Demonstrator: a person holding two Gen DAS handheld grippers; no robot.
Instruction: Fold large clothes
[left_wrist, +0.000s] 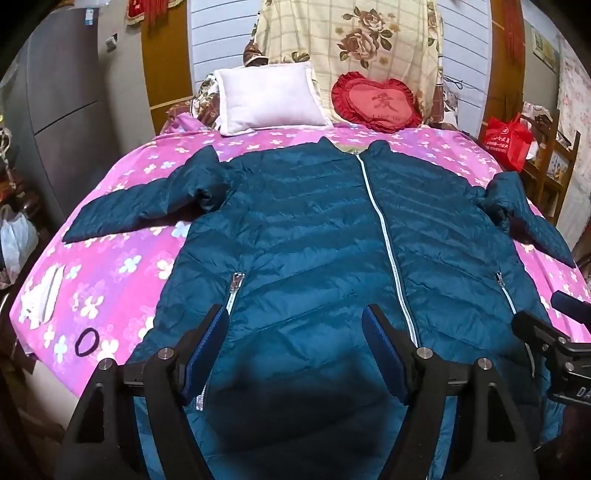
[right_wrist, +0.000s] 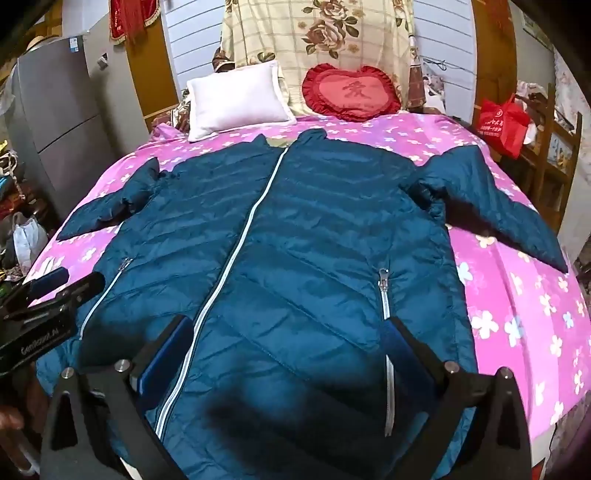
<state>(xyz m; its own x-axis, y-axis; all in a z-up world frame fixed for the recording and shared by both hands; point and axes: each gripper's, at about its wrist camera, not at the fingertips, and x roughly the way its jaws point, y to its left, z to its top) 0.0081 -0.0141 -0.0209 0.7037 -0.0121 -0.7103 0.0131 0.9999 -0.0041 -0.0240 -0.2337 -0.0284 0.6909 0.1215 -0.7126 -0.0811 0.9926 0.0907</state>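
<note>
A dark teal quilted jacket (left_wrist: 306, 229) (right_wrist: 295, 236) lies flat and zipped on a pink flowered bedspread (left_wrist: 110, 266) (right_wrist: 517, 295), collar toward the pillows, both sleeves spread outward. My left gripper (left_wrist: 295, 325) hovers open above the jacket's lower left front, beside the left pocket zipper (left_wrist: 234, 286). Over the lower right front my right gripper (right_wrist: 288, 332) is open wide, straddling the area between the white centre zipper (right_wrist: 236, 251) and the right pocket zipper (right_wrist: 384, 291). Nothing sits between either pair of fingers. Each gripper shows at the edge of the other's view.
A white pillow (left_wrist: 269, 98) and a red heart cushion (left_wrist: 376, 101) rest at the bed's head. A black hair tie (left_wrist: 88, 341) and a white item (left_wrist: 42, 297) lie on the bedspread at left. A grey cabinet (left_wrist: 62, 92) stands left; a red bag (left_wrist: 508, 138) sits right.
</note>
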